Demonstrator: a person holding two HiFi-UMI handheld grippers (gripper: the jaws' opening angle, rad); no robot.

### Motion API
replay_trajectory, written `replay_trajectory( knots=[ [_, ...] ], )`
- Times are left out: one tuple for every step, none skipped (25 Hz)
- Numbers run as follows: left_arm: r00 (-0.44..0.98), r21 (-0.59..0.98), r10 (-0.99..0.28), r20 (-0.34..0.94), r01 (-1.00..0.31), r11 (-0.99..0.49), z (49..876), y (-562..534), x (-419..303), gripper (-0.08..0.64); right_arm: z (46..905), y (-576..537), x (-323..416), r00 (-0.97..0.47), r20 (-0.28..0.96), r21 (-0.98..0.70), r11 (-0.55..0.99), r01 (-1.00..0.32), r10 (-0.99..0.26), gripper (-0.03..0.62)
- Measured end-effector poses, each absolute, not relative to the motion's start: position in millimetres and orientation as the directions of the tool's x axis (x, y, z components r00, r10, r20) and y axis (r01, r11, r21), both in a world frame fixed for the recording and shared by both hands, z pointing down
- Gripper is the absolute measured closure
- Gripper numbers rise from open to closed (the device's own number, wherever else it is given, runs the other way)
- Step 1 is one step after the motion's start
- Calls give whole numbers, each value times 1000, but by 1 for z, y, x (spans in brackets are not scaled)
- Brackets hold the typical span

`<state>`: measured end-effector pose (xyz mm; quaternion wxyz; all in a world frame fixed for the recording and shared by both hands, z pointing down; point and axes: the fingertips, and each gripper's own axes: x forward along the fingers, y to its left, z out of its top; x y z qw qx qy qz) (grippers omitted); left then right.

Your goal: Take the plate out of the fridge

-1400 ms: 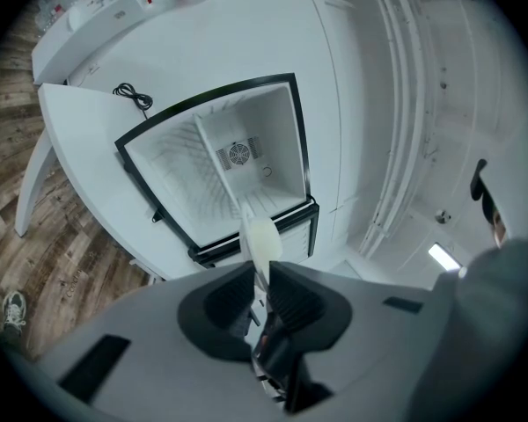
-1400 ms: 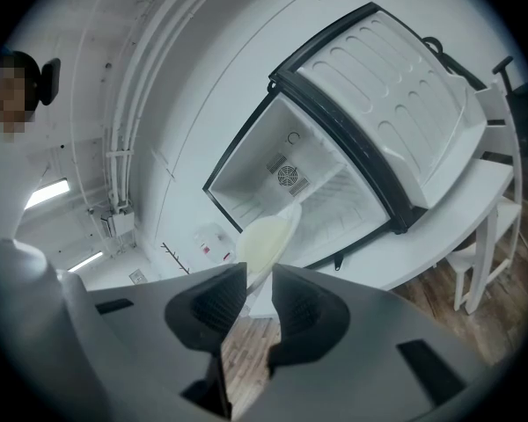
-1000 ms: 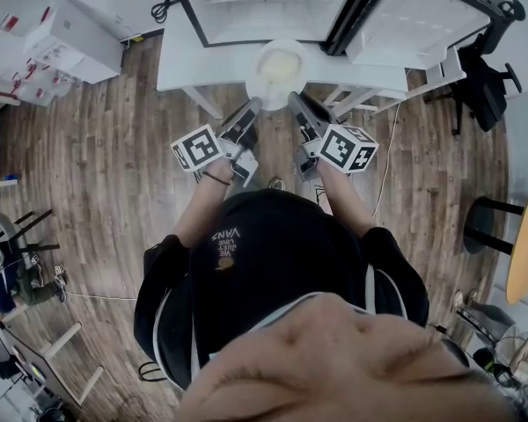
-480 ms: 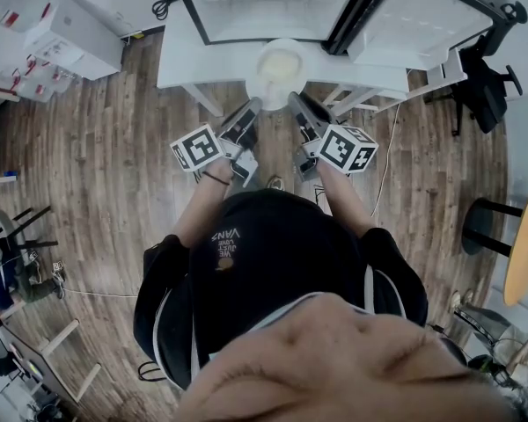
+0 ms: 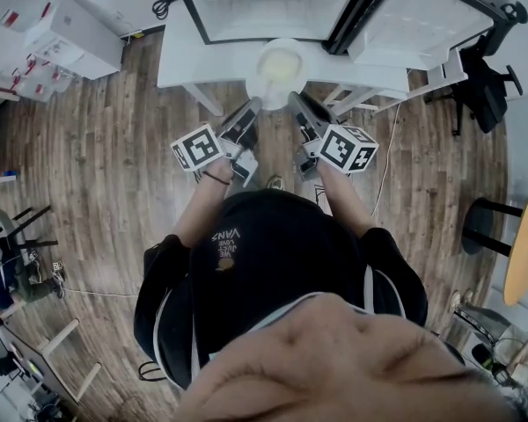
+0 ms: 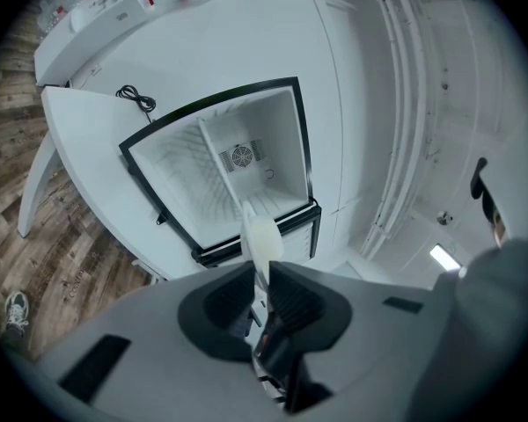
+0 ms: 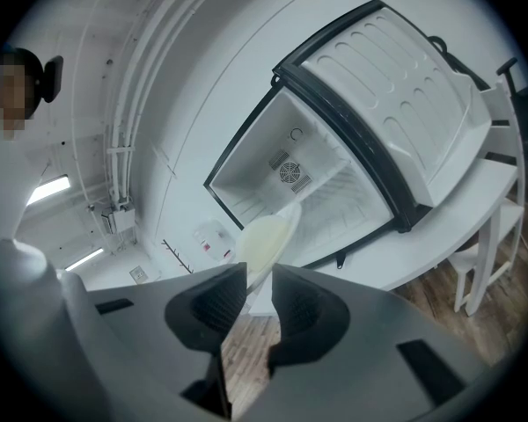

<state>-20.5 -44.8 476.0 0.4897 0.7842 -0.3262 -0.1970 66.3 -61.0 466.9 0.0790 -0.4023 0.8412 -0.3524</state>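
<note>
I have the plate (image 5: 280, 66) held by its rim from both sides. The left gripper (image 5: 254, 105) has its jaws clamped on the plate's near left edge. In the left gripper view the plate (image 6: 259, 238) shows edge-on, rising from between the jaws of that gripper (image 6: 262, 281). The right gripper (image 5: 294, 100) grips the near right edge the same way. In the right gripper view the pale disc (image 7: 267, 239) is pinched between the jaws of that gripper (image 7: 258, 290).

The plate is outside the fridge (image 5: 264, 5), just in front of its open mouth and above the white desk (image 5: 192, 63) that carries the fridge. I can't tell whether it touches the desk. The fridge door (image 5: 415, 23) stands swung wide to the right. From the left gripper view I see straight into the fridge (image 6: 233, 170), with a fan grille (image 6: 242, 156) on its back wall. A black cable (image 6: 135, 98) lies on the desk beside it. Wood floor (image 5: 97, 165) runs below.
</note>
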Motion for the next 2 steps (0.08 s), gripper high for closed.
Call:
replay_trajectory(
  knots=[
    [710,896,-704,11,-320,-309,476,-44,-20,502,467,-61,67,-664,151,-656,428,-622,-732,499],
    [710,895,-704,12,-322,-310,477,-44,-19,500,467,-60,68,-664,151,-656,429,-622,-732,499]
  ],
)
